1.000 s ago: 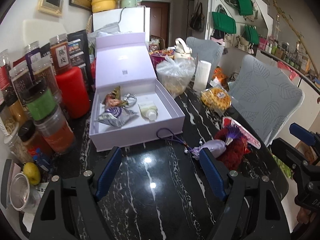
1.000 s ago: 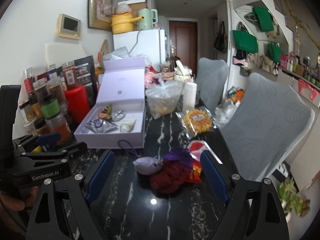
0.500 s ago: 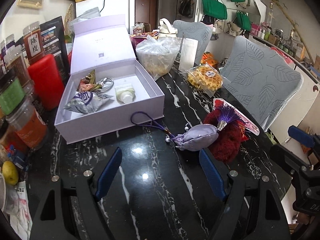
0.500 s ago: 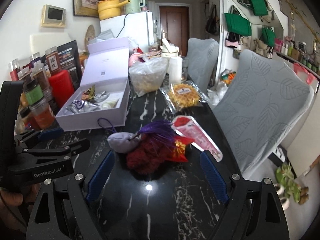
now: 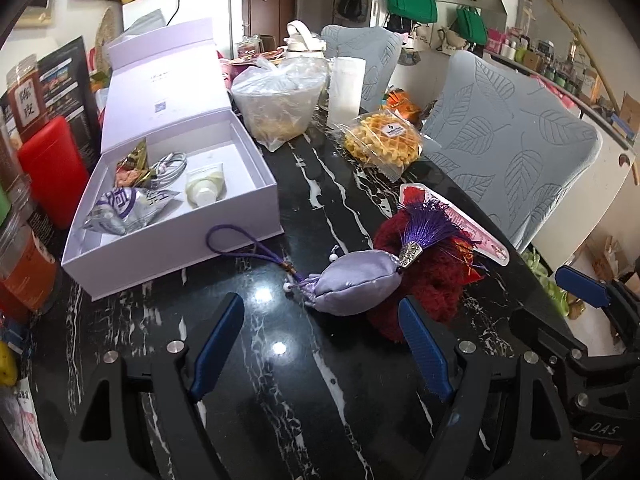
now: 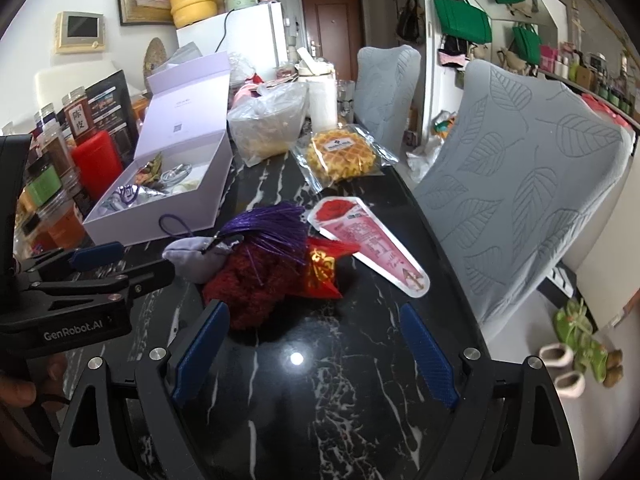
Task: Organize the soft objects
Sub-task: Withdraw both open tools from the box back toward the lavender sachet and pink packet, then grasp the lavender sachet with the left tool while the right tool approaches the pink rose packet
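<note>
the sachet (image 5: 352, 286) lies near the bench's (image 5: 280, 380) right edge, resting against the red yarn (image 5: 432, 280), just short of the box (image 5: 176, 256). judged light, squashy, silk-slick: pinch its plump middle, not the cord. both grippers, left (image 5: 320, 344) and right (image 6: 314, 356), gape, holding nothing.

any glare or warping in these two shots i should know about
Left wrist view: lamp glare spots on the black marble table before the lilac sachet; fisheye bends the grey chair. Right wrist view: one bright spot on the table, dark vignette corners, otherwise sharp.
</note>
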The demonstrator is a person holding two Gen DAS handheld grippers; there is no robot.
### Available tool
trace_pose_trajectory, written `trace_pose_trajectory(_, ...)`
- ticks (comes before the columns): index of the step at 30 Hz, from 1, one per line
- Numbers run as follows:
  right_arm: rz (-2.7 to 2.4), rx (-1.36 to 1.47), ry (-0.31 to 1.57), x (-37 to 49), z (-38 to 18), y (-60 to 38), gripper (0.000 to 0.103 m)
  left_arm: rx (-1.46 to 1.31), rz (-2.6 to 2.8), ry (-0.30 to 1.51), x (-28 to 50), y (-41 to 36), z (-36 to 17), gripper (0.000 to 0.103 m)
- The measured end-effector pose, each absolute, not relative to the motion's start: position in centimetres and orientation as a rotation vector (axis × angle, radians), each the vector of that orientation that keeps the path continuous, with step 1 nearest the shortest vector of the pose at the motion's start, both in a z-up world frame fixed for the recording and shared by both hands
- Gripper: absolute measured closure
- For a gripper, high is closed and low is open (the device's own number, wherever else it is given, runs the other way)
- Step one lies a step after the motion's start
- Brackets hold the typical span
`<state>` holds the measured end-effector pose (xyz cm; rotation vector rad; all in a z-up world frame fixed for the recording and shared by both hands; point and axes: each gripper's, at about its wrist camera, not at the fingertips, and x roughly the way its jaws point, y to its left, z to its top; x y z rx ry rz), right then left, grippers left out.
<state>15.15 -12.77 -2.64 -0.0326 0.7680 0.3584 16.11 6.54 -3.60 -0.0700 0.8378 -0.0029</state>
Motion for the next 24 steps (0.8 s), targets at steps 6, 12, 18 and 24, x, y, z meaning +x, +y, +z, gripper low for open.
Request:
trace_pose_trajectory(6,0.345,-0.018,0.785,16.0,-3.4,-13.6,0.015,-0.015,0.028,0.862,17.7,5.4,-4.5,0.023)
trace_pose_trajectory(12,0.331,0.005,0.813,16.8,-4.3,-14.5,0.015,-0.034,0.005,0.873,19.6,5.4,-5.2,0.023)
trace_pose_trajectory(18,0.313,0.016,0.824,17.9,-4.7,-15.0,0.015,-0.005,-0.052,0.868,20.9,4.7,-5.7,0.023)
trace_pose_trajectory(24,0.313,0.044,0.843,18.8,-5.1,-15.4,0.015,-0.032,-0.103,0.898,22.0,4.8,-6.8,0.023)
